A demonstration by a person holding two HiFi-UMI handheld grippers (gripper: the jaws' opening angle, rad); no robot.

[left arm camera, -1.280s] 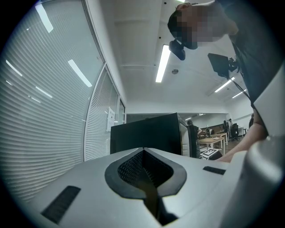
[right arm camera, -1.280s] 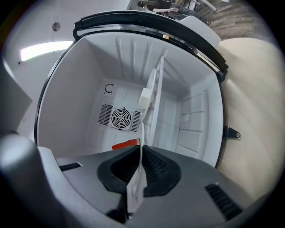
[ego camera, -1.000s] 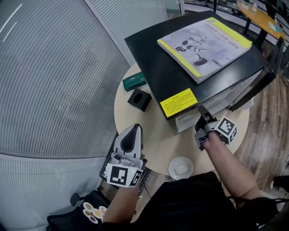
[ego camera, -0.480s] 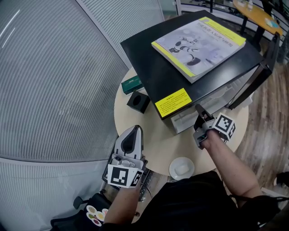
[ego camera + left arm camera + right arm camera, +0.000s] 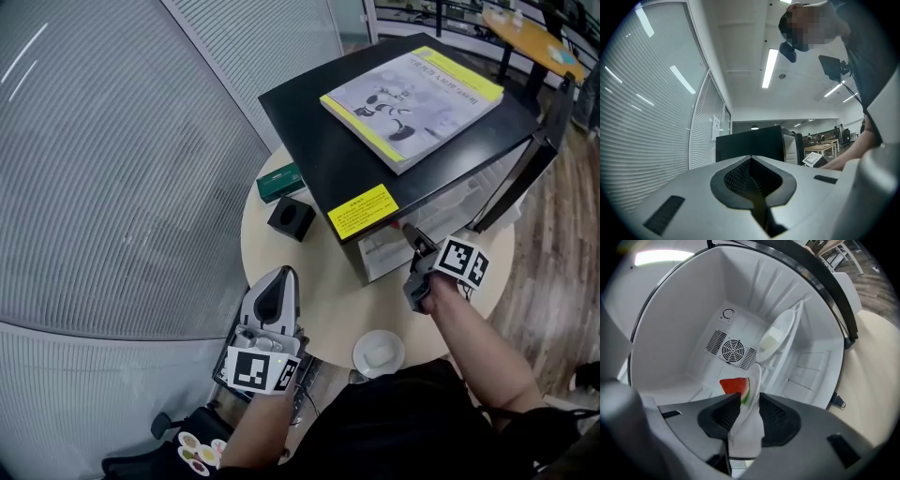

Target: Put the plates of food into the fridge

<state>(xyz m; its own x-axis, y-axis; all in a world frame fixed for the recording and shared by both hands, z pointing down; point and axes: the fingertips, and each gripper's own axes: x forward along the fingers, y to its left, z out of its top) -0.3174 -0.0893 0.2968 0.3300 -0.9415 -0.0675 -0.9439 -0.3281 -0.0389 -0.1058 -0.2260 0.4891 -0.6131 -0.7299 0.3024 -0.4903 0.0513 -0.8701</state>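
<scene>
Right gripper (image 5: 748,395): jaws just opening, slack around rim of round white plate (image 5: 749,427) carrying red watermelon wedge (image 5: 732,384); plate lies toward twelve o'clock, inside white fridge cavity (image 5: 684,324).

Right gripper (image 5: 410,232) points into the fridge (image 5: 309,141), its jaws just opening off the plate (image 5: 753,380) between them; left gripper (image 5: 279,277) sits level, jaws together, well short of the fridge.

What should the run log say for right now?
step: plate into fridge | right claw: just opening, watermelon plate between its jaws, inside fridge | left claw: shut, empty | second plate: on table
</scene>
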